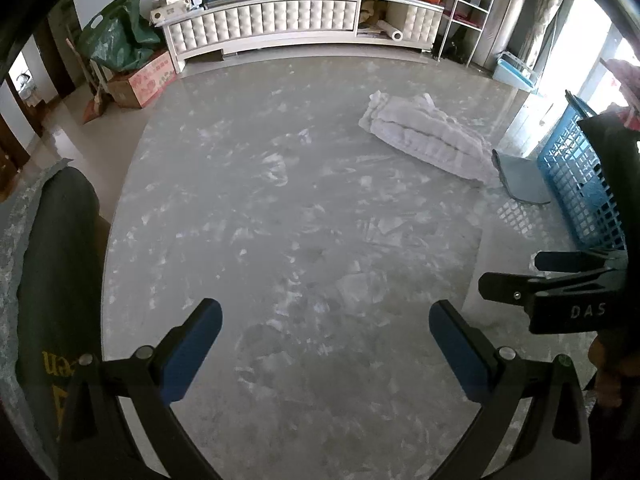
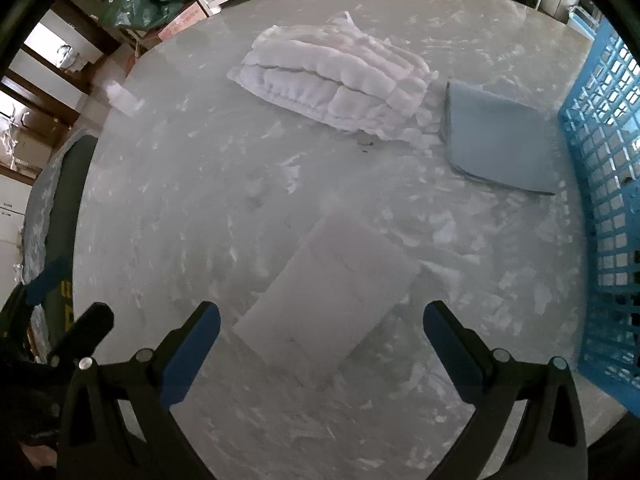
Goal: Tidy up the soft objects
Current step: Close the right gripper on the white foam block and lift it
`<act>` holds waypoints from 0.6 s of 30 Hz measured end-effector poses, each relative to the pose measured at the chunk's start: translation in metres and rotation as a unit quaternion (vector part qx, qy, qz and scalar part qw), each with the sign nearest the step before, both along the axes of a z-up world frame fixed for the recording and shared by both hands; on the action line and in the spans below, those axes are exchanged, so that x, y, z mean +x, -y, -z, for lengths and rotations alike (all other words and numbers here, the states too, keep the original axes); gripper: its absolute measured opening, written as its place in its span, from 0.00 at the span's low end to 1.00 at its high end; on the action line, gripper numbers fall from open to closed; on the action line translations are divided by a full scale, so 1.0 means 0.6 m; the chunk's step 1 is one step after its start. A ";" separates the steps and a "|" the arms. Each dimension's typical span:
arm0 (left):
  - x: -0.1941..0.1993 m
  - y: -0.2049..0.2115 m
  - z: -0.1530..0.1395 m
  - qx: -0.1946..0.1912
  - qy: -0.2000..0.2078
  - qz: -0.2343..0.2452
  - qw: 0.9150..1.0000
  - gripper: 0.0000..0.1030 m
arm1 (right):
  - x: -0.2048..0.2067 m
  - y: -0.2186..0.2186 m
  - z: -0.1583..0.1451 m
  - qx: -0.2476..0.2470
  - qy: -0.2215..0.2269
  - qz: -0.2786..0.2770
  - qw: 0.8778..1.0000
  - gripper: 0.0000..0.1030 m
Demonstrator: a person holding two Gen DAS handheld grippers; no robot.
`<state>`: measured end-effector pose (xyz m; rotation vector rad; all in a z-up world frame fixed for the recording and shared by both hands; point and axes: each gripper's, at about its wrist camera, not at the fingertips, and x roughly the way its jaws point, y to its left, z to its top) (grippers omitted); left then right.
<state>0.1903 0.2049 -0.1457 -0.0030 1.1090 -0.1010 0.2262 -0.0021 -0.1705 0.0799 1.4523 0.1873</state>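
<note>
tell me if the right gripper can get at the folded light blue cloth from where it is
Probably yes: the right gripper has its jaws open and empty, and bare grey marbled tabletop lies ahead up to the folded light blue cloth beside the blue plastic lattice basket.

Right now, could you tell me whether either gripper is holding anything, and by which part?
Nothing is held. The left gripper and right gripper are both open above the table, with the white quilted pad and blue cloth lying untouched.

A home living room, judging by the long white tufted media cabinet crowded with boxes and household clutter, a wire shelf rack, curtains beside a bright window, cardboard box on polished floor.
</note>
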 end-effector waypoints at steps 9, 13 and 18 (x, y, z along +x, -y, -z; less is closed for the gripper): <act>0.009 -0.001 0.007 0.000 0.000 0.007 1.000 1.00 | 0.002 -0.029 0.019 -0.029 0.000 -0.016 0.999 0.84; 0.010 0.001 0.005 0.002 0.003 0.009 1.000 1.00 | 0.002 -0.038 0.020 -0.049 0.018 -0.033 0.998 0.67; 0.015 0.003 0.003 0.004 0.006 0.010 1.000 1.00 | -0.009 -0.050 0.023 -0.055 0.035 -0.066 0.996 0.59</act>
